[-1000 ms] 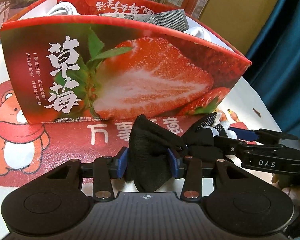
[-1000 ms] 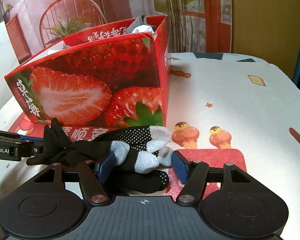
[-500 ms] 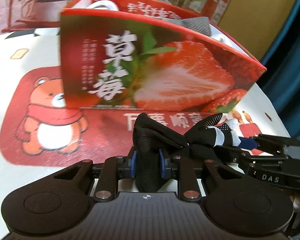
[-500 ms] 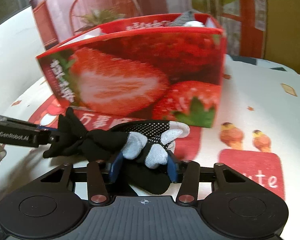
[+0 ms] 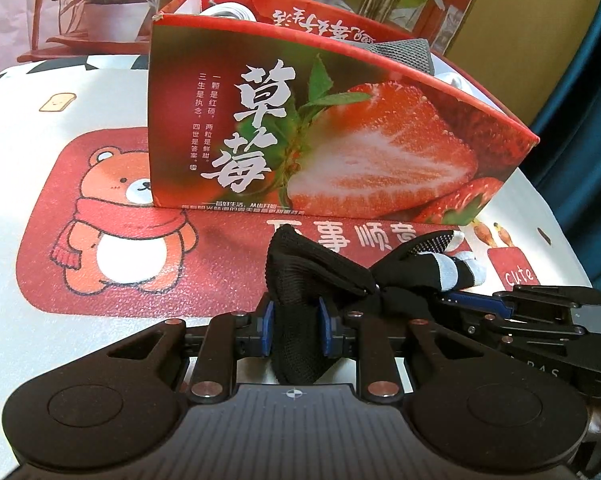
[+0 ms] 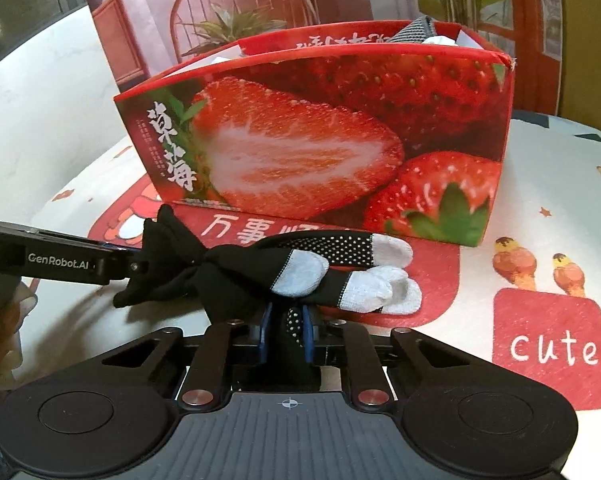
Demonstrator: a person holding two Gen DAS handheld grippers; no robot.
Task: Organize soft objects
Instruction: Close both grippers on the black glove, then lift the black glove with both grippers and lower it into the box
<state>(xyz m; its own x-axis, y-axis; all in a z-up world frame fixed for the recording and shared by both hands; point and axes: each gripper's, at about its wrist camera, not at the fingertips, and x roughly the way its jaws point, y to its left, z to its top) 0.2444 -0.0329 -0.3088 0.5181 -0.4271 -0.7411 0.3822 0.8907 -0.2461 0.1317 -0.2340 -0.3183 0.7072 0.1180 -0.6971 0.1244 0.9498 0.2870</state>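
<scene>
A pair of black socks [image 5: 320, 276] with grey toes, knotted in the middle, lies stretched between my two grippers in front of the strawberry box [image 5: 340, 140]. My left gripper [image 5: 296, 328] is shut on the black cuff end. In the right wrist view the socks [image 6: 260, 268] run leftward to the left gripper [image 6: 136, 264]. My right gripper [image 6: 286, 328] is closing its jaws, and its blue pads press a dotted black fold of the toe end. The grey toes [image 6: 384, 292] hang just past it. The box [image 6: 320, 152] stands behind.
White and grey cloth pieces [image 5: 408, 52] poke out of the box top. A printed tablecloth with a bear [image 5: 112, 232] and a red "cute" patch [image 6: 552, 344] covers the table. A potted plant [image 5: 116, 16] stands at the back left, a blue curtain [image 5: 580, 100] at the right.
Both pairs of jaws have narrowed onto the socks, the right one from wide around the toes to tight on a dotted fold. Both cameras have swung, so the box sits differently in each view.
</scene>
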